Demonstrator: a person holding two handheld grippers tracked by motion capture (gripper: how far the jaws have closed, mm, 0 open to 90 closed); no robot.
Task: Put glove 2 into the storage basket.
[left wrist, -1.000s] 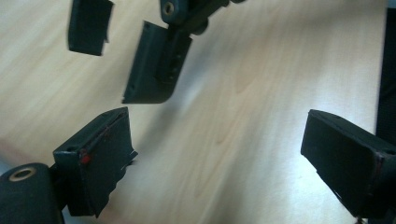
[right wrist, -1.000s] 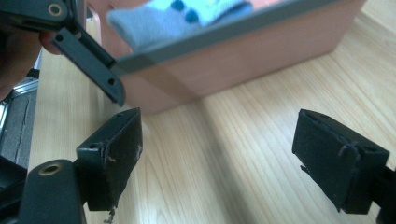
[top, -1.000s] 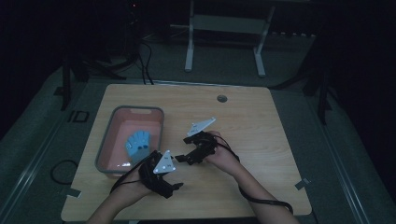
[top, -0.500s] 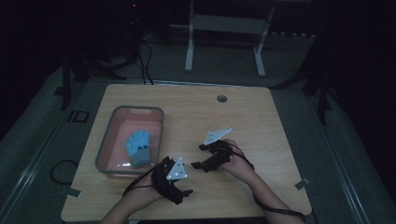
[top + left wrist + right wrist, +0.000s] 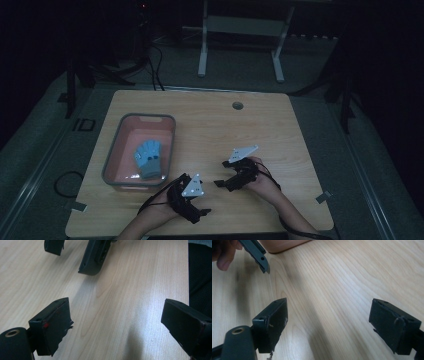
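Note:
A blue glove (image 5: 149, 158) lies inside a pink tray (image 5: 114, 150) on the left of the wooden table (image 5: 270, 125). My left gripper (image 5: 202, 202) rests near the table's front edge, to the right of the tray's near corner. Its jaws stand open over bare wood (image 5: 117, 322), nothing between them. My right gripper (image 5: 222, 174) sits a little farther right and back, pointing left toward the other one. It is open too (image 5: 329, 322), with only table wood between its jaws. The two grippers face each other a short gap apart.
A round cable hole (image 5: 237, 105) sits near the table's far edge. In the right gripper view the tray's corner (image 5: 282, 245) shows at the top and a fingertip (image 5: 222, 257) at the upper left. A dark metal frame (image 5: 240, 30) stands beyond the table.
Both grippers have drawn back from the tray, toward the near edge and rightward. The right one moved farther right. The glove stays in the tray.

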